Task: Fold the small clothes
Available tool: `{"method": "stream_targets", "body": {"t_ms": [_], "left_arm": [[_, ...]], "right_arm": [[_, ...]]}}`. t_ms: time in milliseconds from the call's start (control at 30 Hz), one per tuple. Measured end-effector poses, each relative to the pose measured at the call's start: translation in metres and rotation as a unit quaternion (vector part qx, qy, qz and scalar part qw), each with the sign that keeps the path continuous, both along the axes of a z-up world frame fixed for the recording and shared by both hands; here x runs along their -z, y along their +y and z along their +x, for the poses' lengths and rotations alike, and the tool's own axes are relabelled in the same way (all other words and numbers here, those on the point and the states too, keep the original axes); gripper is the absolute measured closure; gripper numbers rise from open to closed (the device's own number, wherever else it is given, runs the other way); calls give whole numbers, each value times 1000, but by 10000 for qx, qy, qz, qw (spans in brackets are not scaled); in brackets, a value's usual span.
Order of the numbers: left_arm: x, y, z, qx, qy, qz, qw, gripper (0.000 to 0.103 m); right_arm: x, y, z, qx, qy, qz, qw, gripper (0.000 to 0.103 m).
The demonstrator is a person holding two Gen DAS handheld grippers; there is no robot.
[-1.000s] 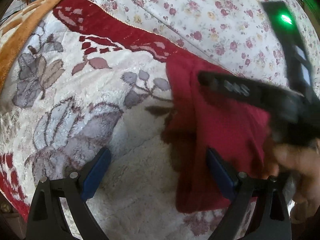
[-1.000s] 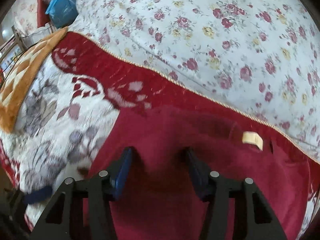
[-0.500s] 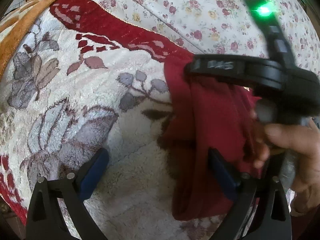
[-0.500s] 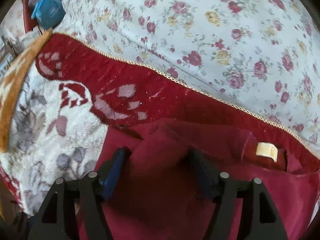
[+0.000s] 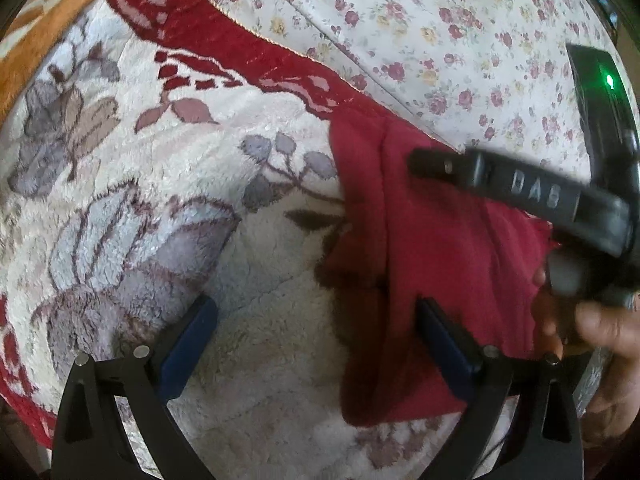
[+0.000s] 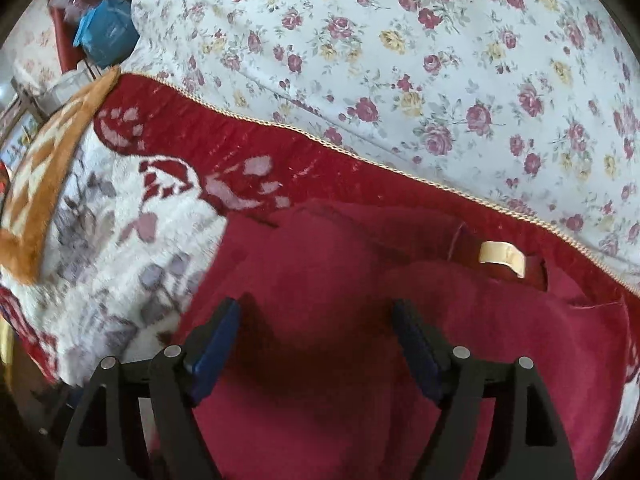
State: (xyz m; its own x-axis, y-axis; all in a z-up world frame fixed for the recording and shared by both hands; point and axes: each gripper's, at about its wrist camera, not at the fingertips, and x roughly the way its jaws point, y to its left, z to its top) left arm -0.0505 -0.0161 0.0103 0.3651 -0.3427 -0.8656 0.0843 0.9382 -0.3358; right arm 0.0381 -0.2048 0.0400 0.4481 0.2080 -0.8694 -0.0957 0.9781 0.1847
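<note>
Right claw (image 6: 316, 340) has just been opening; jaws now wide over the red garment (image 6: 360, 340), pads clear, fold released. Left claw (image 5: 316, 344) wide open, empty. Garment lies on the blanket's (image 5: 168, 184) red border, near the floral sheet (image 6: 400, 60).

Bare blanket (image 5: 248, 264) lies left of the red garment (image 5: 432, 264).

The red garment (image 6: 320, 280) runs off the bottom and right edges of the right wrist view, so its full shape cannot be seen. In the left wrist view, the right hand-held gripper (image 5: 520, 192) is motion-blurred, its fingertips hidden. The cream label (image 6: 502, 256) is unreadable.
</note>
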Motion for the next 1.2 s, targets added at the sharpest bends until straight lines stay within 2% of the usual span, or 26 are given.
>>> {"method": "stream_targets", "body": {"t_ms": [100, 133, 267, 300, 367, 433, 467, 533, 700, 733, 767, 800, 867, 900, 933, 967, 1067, 1200], "left_arm": [[0, 1, 0, -7, 27, -81, 10000, 4], [1, 0, 0, -16, 34, -75, 10000, 4], [0, -3, 1, -19, 42, -36, 10000, 4], [0, -3, 1, -31, 38, -86, 10000, 4], [-1, -3, 2, -69, 32, -200, 9998, 4], [-3, -5, 3, -65, 7, -355, 9993, 4], [-3, -7, 4, -37, -15, -415, 9991, 4], [-4, -17, 5, 80, -64, -503, 9987, 4], [-3, -40, 6, 361, -187, -763, 9963, 6], [-5, -41, 6, 391, -259, -857, 9952, 12], [-7, -43, 5, 448, -292, -964, 9939, 36], [-7, -46, 5, 574, -261, -1084, 9921, 55], [-9, -50, 2, 689, -307, -1046, 9917, 61], [-9, -51, 0, 715, -352, -944, 9923, 66], [-10, -52, -1, 744, -364, -890, 9926, 68], [-9, -53, -2, 763, -363, -874, 9926, 68], [-9, -53, -2, 737, -324, -941, 9923, 68], [-9, -52, -1, 734, -346, -938, 9923, 70]], "right_arm": [[-1, 18, 15, -149, 113, 30, 9998, 8], [3, 25, 21, -218, 240, -29, 9995, 8], [33, 53, 40, -435, 688, -492, 9955, 5], [38, 58, 39, -466, 579, -798, 9940, 6], [36, 57, 35, -419, 386, -855, 9947, 18], [24, 40, 30, -369, 243, -457, 9980, 45], [20, 33, 28, -362, 223, -277, 9987, 52], [8, 12, 21, -296, 150, 245, 9992, 76], [-9, -23, 5, -168, 36, 940, 9954, 81], [-11, -23, 6, -171, 43, 947, 9953, 81], [-12, -25, 5, -173, 52, 938, 9954, 81], [-12, -27, 5, -173, 93, 974, 9951, 80], [-12, -29, 6, -137, 196, 1068, 9940, 72], [-14, -30, 8, -95, 259, 1079, 9938, 49], [-15, -31, 9, -61, 287, 1050, 9940, 23], [-19, -28, 10, -44, 269, 1063, 9940, 15], [-18, -16, 16, -234, 390, 1049, 9934, 13], [1, 15, 33, -564, 796, 526, 9938, 13]]}}
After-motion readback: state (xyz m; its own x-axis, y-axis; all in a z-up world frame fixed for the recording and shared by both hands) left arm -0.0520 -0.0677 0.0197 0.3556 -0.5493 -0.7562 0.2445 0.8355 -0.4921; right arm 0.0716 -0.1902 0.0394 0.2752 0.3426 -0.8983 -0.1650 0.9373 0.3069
